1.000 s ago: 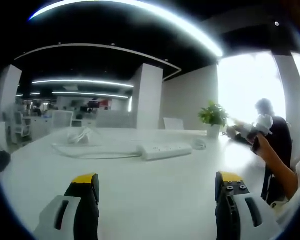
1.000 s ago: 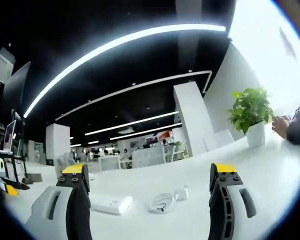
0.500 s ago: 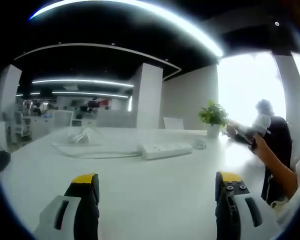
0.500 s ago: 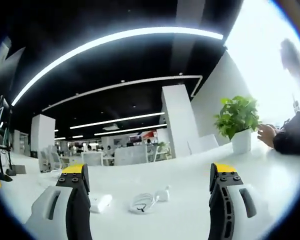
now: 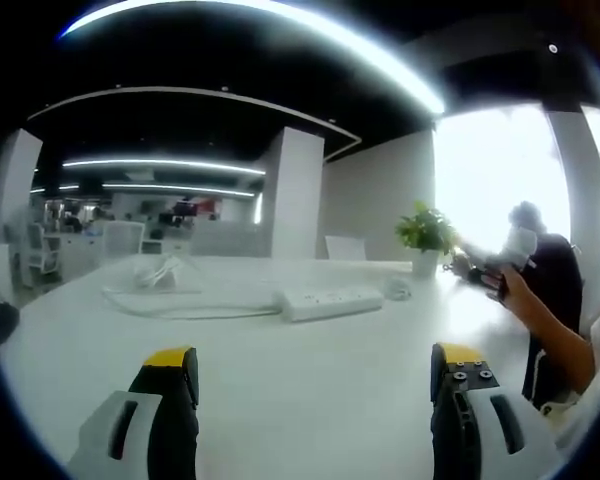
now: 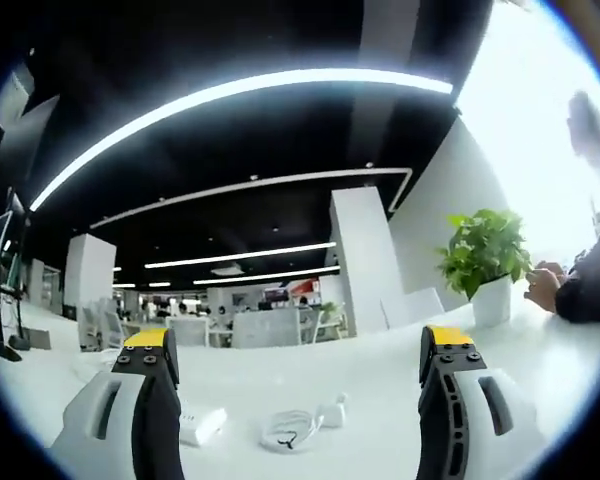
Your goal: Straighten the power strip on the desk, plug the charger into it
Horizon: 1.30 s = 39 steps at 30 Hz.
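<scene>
A white strip (image 5: pixel 330 301) lies on the white tabletop (image 5: pixel 310 390) well ahead of the left gripper (image 5: pixel 315 365), its long side running slantwise across the left gripper view, a thin cable (image 5: pixel 170 308) trailing from its near end toward a loose white bundle (image 5: pixel 160 272) farther back. The left gripper's yellow-tipped fingers (image 5: pixel 170 362) stand wide apart, holding nothing, low over the bare tabletop. Just past the strip's far end sits the small white charger (image 5: pixel 398 290), near a potted plant (image 5: pixel 425 235).

In the right gripper view the right gripper (image 6: pixel 298 370) is likewise spread wide and empty — between its fingers lie the charger (image 6: pixel 332 410) with its coiled cord (image 6: pixel 290 430) and, beside the left finger, one end of the strip (image 6: pixel 202 423). A person (image 5: pixel 540 290) sits at the tabletop's far side beside the plant (image 6: pixel 485 255), hands on the surface.
</scene>
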Motion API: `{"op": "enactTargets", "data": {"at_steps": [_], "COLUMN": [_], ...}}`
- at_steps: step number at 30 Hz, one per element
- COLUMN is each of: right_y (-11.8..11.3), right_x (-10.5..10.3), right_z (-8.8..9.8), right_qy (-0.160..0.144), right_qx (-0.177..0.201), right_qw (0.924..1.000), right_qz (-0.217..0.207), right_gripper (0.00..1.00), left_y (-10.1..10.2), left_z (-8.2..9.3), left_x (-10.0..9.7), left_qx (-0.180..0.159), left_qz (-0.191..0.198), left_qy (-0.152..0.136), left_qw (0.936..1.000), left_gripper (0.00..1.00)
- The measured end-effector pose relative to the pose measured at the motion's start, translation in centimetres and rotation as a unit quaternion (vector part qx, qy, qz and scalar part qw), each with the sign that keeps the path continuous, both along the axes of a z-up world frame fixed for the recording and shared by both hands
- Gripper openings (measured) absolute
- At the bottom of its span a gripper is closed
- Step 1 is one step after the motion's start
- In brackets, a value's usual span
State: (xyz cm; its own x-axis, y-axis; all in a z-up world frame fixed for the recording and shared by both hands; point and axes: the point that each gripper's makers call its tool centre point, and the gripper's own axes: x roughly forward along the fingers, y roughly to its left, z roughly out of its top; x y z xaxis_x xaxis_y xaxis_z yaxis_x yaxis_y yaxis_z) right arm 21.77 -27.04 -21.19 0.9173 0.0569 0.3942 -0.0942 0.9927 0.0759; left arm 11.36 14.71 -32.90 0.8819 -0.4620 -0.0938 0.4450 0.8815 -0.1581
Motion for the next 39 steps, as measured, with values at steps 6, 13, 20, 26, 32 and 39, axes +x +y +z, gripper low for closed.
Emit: {"op": "enactTargets", "data": {"at_steps": [6,13,20,26,32,39], "right_y": [0.3,-0.2,-0.1,-0.9,-1.4,-2.8], "right_x": [0.0,0.7,1.8,2.4,3.1,4.8], "right_z": [0.4,-1.4,-3.3,-3.4,-3.5,-3.6], "right_qy": [-0.005,0.058,0.102,0.107,0.120,0.129], "right_qx": [-0.014,-0.084,-0.092,-0.090,-0.090,-0.079], "right_qw": [0.9999,0.9939,0.9901,0.9896,0.9880,0.9866], "right_qz": [-0.004,-0.041,-0.029,-0.035,-0.036,-0.060], "right_gripper": [1.00,1.00,1.00,1.00,1.00,1.00], "left_y": [0.1,0.2,0.2,0.2,0.2,-0.2], "left_z": [0.0,-0.1,-0.1,0.0,-0.1,-0.1], "left_x": [0.1,0.0,0.0,0.0,0.1,0.2], "left_qx": [0.000,-0.002,-0.002,-0.003,-0.003,-0.004], "left_qz": [0.001,0.003,0.002,0.003,0.003,-0.001], "left_qy": [0.000,0.001,0.001,0.000,0.000,0.000], "left_qw": [1.0000,1.0000,1.0000,1.0000,1.0000,1.0000], "left_gripper": [0.99,0.99,0.99,0.99,0.99,0.99]}}
